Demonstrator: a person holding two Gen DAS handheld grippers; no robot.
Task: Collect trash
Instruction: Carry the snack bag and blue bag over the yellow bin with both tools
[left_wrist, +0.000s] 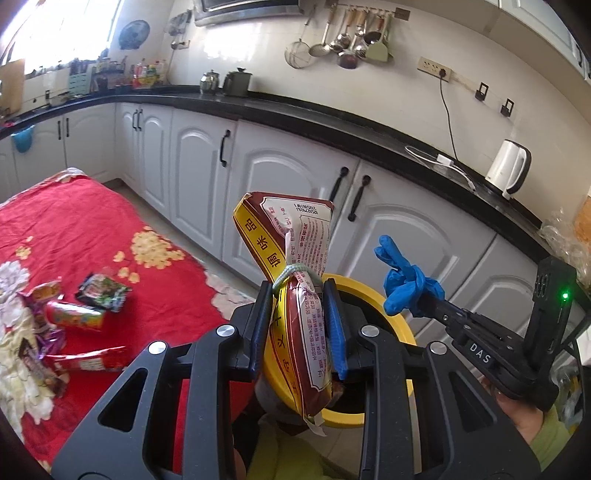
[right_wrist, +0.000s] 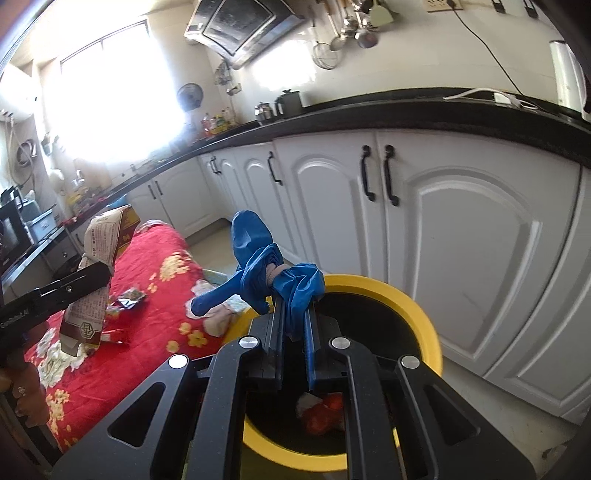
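My left gripper is shut on a yellow and brown seasoning packet tied with a green band, held upright over the near rim of the yellow trash bin. In the right wrist view the same packet hangs to the left, over the red cloth. My right gripper is shut on a crumpled blue glove, above the bin's far-left rim. From the left wrist view the glove shows at the right. The bin's black inside holds red and white scraps.
A table with a red flowered cloth stands left of the bin, with several snack wrappers on it. White cabinets under a black counter run behind the bin. A white kettle sits on the counter.
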